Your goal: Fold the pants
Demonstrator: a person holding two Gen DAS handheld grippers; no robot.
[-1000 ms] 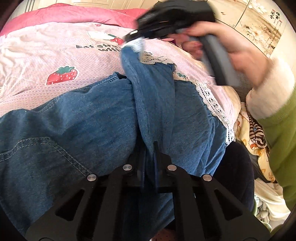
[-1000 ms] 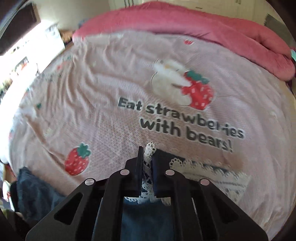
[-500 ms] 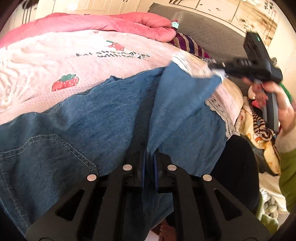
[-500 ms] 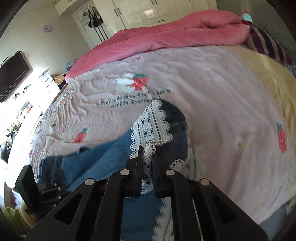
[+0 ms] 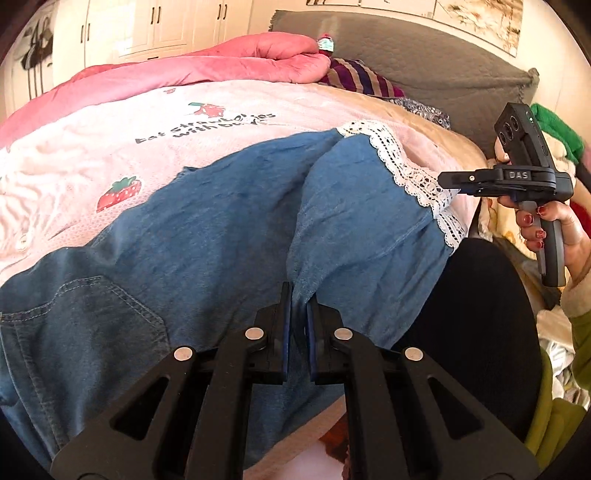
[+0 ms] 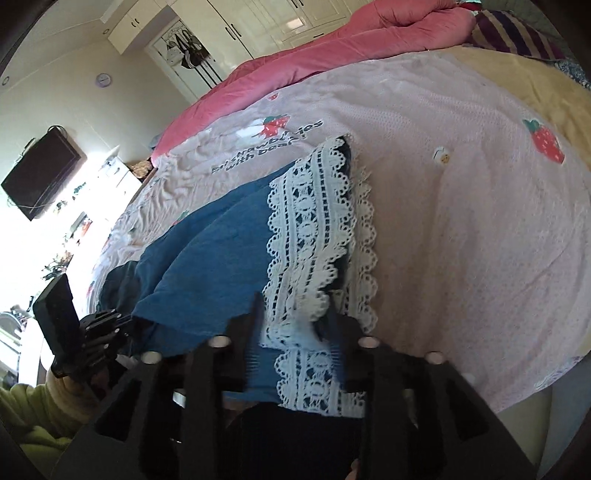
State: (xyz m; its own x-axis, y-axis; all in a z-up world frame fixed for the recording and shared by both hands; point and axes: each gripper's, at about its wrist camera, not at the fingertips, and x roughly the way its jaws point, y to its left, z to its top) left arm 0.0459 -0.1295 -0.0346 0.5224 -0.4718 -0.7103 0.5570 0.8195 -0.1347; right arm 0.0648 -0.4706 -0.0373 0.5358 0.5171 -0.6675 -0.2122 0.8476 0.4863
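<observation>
Blue denim pants [image 5: 207, 258] with white lace hems [image 5: 413, 173] lie spread on the pink strawberry bedspread [image 5: 110, 147]. My left gripper [image 5: 297, 295] is shut on a fold of denim near the bed's near edge. My right gripper [image 5: 443, 180] shows at the right of the left wrist view, at the lace hem's edge. In the right wrist view the right gripper [image 6: 293, 306] is open, jaws apart on either side of the lace hem [image 6: 310, 236], which lies flat on the bed. The left gripper [image 6: 110, 325] shows at lower left there.
A rolled pink duvet [image 5: 207, 66] lies along the far side of the bed, with a striped pillow [image 5: 354, 77] and grey headboard [image 5: 424, 62] beyond. Something dark [image 5: 487, 332] sits below the near bed edge. A wall TV [image 6: 40, 173] and wardrobes [image 6: 258, 22] stand farther off.
My right gripper carried the lace hem rightward across the bed, laid the leg down flat and opened its jaws. My left gripper stays shut on the denim.
</observation>
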